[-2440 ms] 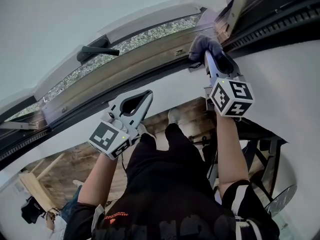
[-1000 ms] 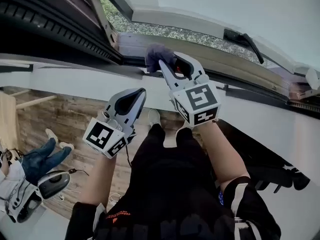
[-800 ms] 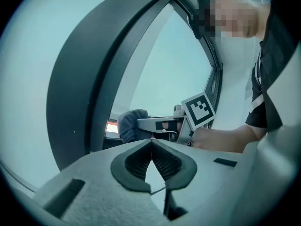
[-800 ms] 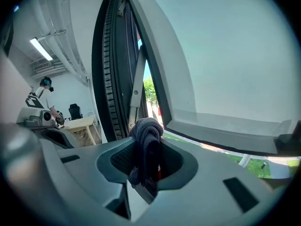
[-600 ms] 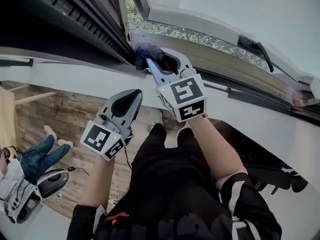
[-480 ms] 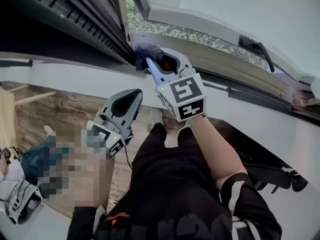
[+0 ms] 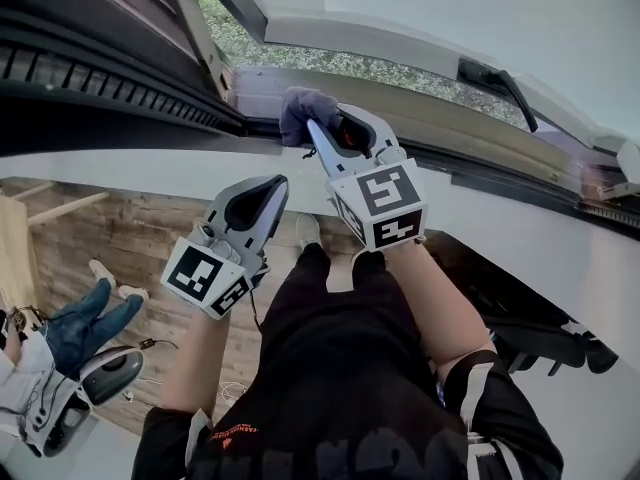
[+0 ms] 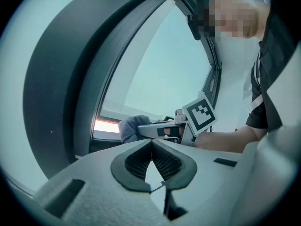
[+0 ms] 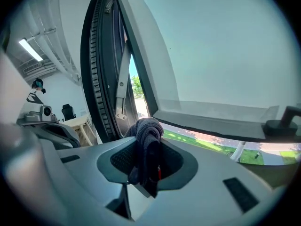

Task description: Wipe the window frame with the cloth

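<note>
A: What do you see at the far left, low in the head view?

B: A gloved hand (image 7: pixel 88 315) of another person, in blue, above the wooden floor (image 7: pixel 120 230). It is well apart from the window.

A: And next to the right?

B: The left gripper (image 7: pixel 276 186). It hangs in front of the white wall (image 7: pixel 150 168) under the window and touches nothing there. In the left gripper view its jaws are closed, tip against tip, and nothing is between them.

A: Then the right one?

B: The right gripper (image 7: pixel 312 128) is higher, at the window itself. Its jaws are clamped on the cloth (image 7: pixel 300 106) (dark grey-blue, and bunched together). In the right gripper view the cloth (image 9: pixel 148 134) fills the space between the two pads and stands out above them.

A: Where exactly is the cloth?

B: On the lower rail of the window frame (image 7: pixel 430 93), close to the left corner where the dark ribbed track meets the rail. It seems to press on the rail, but I cannot say how firmly.

A: And further right?

B: A black handle (image 7: pixel 492 74) lies along the frame, well apart from the cloth.
</note>
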